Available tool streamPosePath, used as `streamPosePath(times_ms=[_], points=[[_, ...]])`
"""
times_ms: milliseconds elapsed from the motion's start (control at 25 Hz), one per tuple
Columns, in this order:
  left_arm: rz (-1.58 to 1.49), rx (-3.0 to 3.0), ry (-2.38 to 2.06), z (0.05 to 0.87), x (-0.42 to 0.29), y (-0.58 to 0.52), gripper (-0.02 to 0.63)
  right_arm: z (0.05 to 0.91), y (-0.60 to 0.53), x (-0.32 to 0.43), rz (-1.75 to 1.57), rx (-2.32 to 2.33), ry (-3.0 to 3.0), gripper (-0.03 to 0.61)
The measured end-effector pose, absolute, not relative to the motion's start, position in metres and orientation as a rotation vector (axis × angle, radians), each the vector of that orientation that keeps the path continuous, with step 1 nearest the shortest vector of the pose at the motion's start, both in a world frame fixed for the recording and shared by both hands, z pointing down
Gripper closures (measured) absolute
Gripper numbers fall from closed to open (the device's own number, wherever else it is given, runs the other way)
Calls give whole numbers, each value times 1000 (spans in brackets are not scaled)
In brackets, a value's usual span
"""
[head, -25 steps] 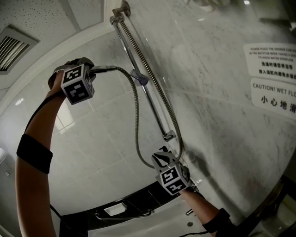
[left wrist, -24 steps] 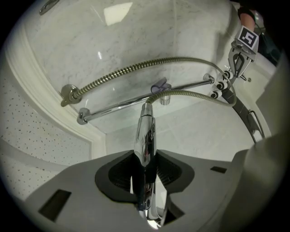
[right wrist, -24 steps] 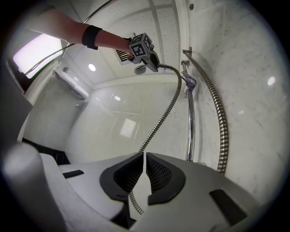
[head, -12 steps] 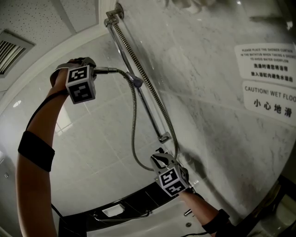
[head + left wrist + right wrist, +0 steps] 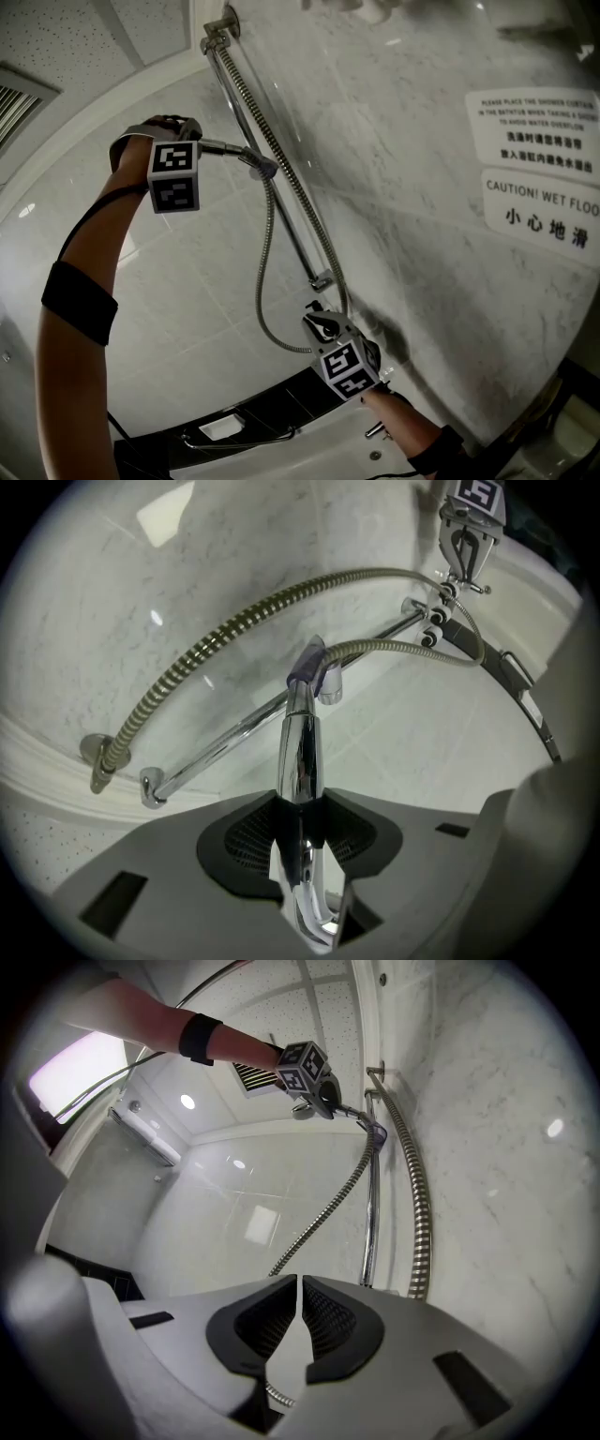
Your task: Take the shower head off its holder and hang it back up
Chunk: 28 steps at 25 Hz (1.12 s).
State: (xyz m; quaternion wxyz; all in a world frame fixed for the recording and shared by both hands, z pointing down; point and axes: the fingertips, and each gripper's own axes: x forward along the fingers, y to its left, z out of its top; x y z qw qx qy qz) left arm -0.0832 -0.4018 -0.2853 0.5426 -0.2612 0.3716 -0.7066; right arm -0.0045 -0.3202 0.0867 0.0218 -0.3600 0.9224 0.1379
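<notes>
High up beside the rail [image 5: 292,225], my left claw [image 5: 300,803] clamps the shower head [image 5: 298,752] by its handle, level, I think to slot its tip into the holder [image 5: 317,672], while my right claw [image 5: 299,1283], all but closed, sits low by the hose [image 5: 265,281].

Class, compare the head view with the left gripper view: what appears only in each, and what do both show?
Only the head view: the wall signs, the ceiling vent and the person's left forearm with its dark band. Only the left gripper view: a close look at the left gripper clamped on the chrome shower head. Both: the slide rail, the hose and the right gripper low on that hose.
</notes>
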Motion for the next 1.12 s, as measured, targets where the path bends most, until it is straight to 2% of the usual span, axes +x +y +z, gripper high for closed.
streamPosePath(times_ms=[320, 720, 1120], points=[[-1666, -433, 821, -290, -67, -412, 483, 97, -331, 10, 405, -1144, 2863, 535], [-1622, -377, 823, -286, -46, -399, 482, 101, -324, -6, 399, -1106, 2888, 535], [-1477, -349, 838, -295, -46, -400, 462, 110, -320, -4, 384, -1131, 2897, 535]])
